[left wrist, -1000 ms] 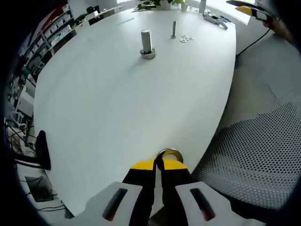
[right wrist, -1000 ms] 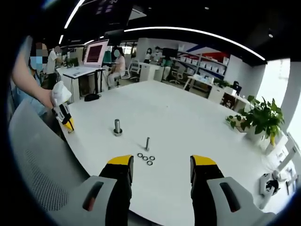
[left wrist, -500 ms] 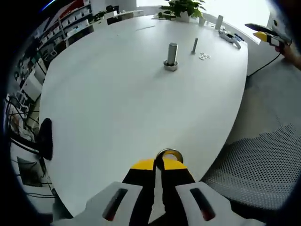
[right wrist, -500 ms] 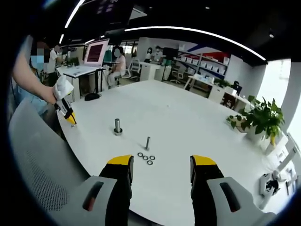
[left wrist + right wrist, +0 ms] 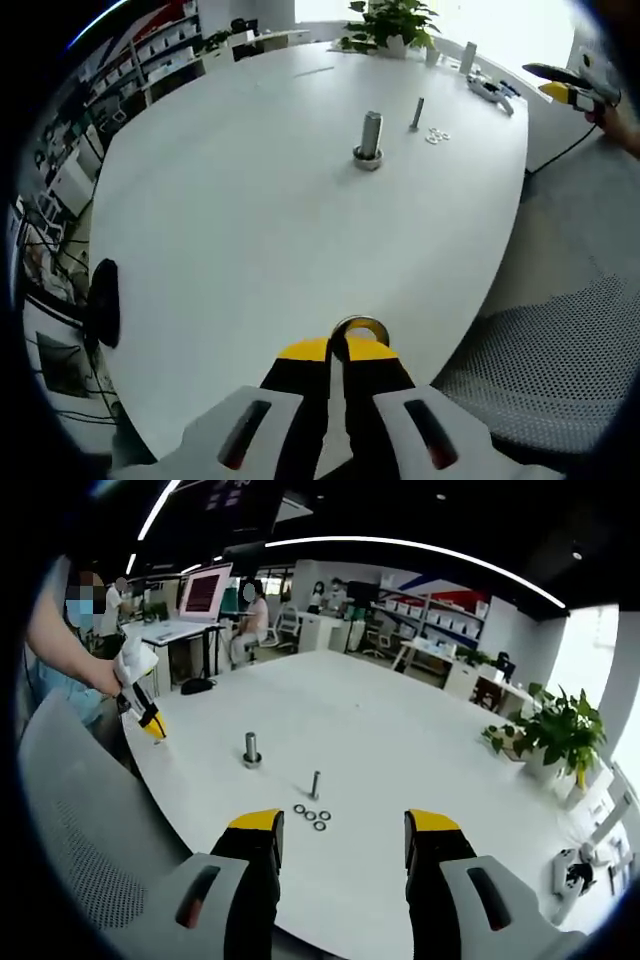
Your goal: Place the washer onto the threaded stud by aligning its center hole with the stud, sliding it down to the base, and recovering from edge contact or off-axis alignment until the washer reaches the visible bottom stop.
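Gripping a washer (image 5: 359, 326), left claw (image 5: 336, 350) hovers over table (image 5: 240, 200).

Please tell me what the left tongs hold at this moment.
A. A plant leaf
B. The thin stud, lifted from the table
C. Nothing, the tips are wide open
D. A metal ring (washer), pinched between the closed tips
D. In the left gripper view, the left tongs are closed on a metal washer at their yellow tips, while the thin stud stands far off on the table.

A metal washer (image 5: 359, 328) sits pinched edge-on between closed jaws; the threaded stud (image 5: 417, 113) stands upright, well apart.
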